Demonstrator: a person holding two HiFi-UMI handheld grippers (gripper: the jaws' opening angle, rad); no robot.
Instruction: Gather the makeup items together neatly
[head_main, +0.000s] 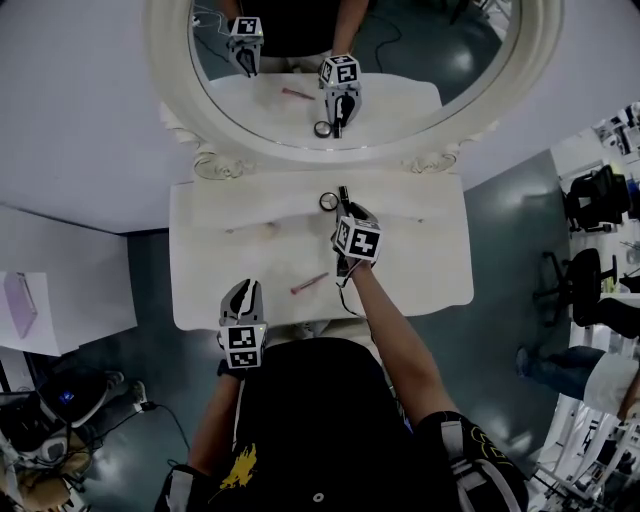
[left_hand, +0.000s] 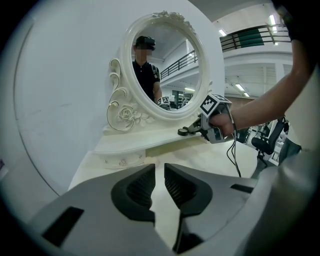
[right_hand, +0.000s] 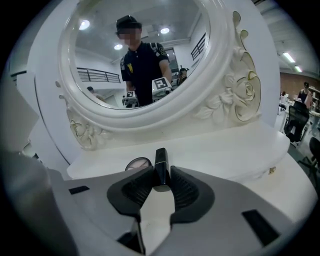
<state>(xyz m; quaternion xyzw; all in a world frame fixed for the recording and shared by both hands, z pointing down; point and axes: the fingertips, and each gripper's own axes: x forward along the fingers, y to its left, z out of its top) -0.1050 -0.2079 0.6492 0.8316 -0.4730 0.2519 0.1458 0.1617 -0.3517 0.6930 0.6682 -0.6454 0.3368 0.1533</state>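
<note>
Grasp step: right tool (right_hand: 161, 176) pinches black lipstick (right_hand: 160, 165) by round compact (right_hand: 137, 163). Next, lift it clear and group it. Left tool (left_hand: 159, 181) barely apart, empty.

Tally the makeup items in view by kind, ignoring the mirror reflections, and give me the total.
black lipstick tube: 1
round compact: 1
pink pencil: 1
Total: 3
</note>
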